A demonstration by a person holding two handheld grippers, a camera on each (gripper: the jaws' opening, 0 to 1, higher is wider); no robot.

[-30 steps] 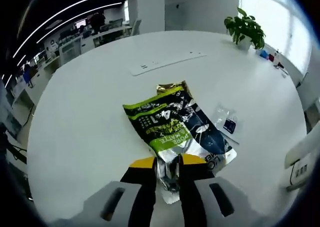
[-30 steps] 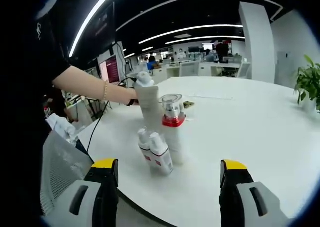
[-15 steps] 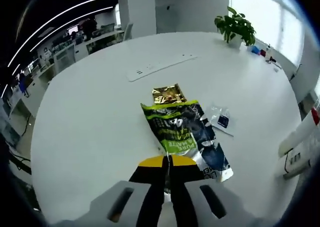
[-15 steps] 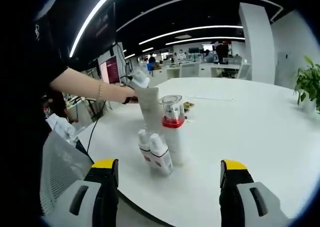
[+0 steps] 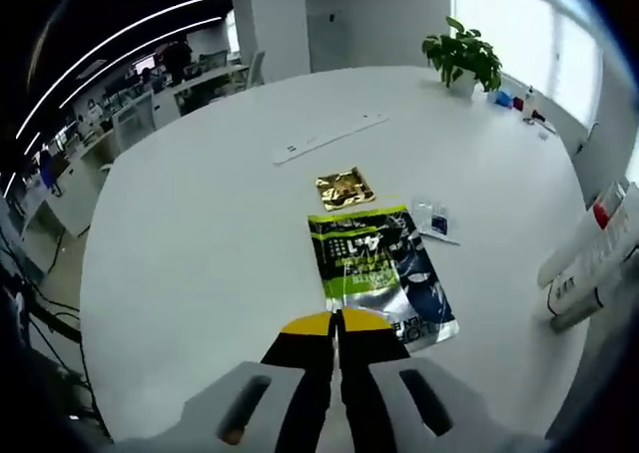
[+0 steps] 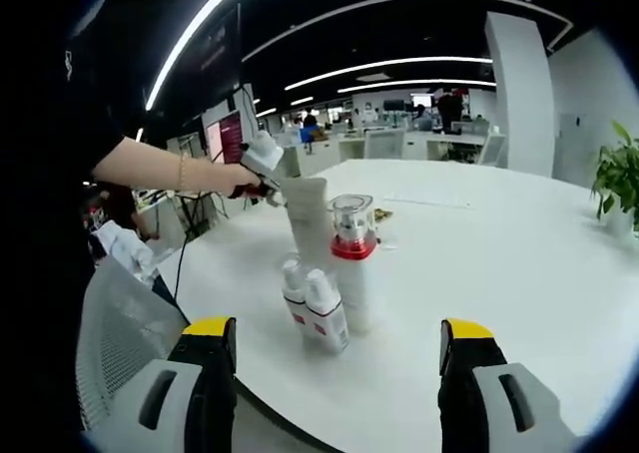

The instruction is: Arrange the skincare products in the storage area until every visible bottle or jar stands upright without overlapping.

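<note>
I saw the left gripper [image 5: 337,325] pinched closed on nothing, just short of the green-and-dark pouch [image 5: 379,276] lying flat on the white table [image 5: 200,233], with a gold sachet [image 5: 342,189] beyond it. The right gripper [image 6: 339,343] was spread wide and empty, near the upright bottle cluster [image 6: 327,273]: two small white bottles, a red-collared pump bottle, and a tall white tube [image 6: 309,223]. The person's hand [image 6: 240,179] looked close to that tube, contact unclear.

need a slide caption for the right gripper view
Open right gripper faces upright skincare bottles clustered near the white table edge.
</note>
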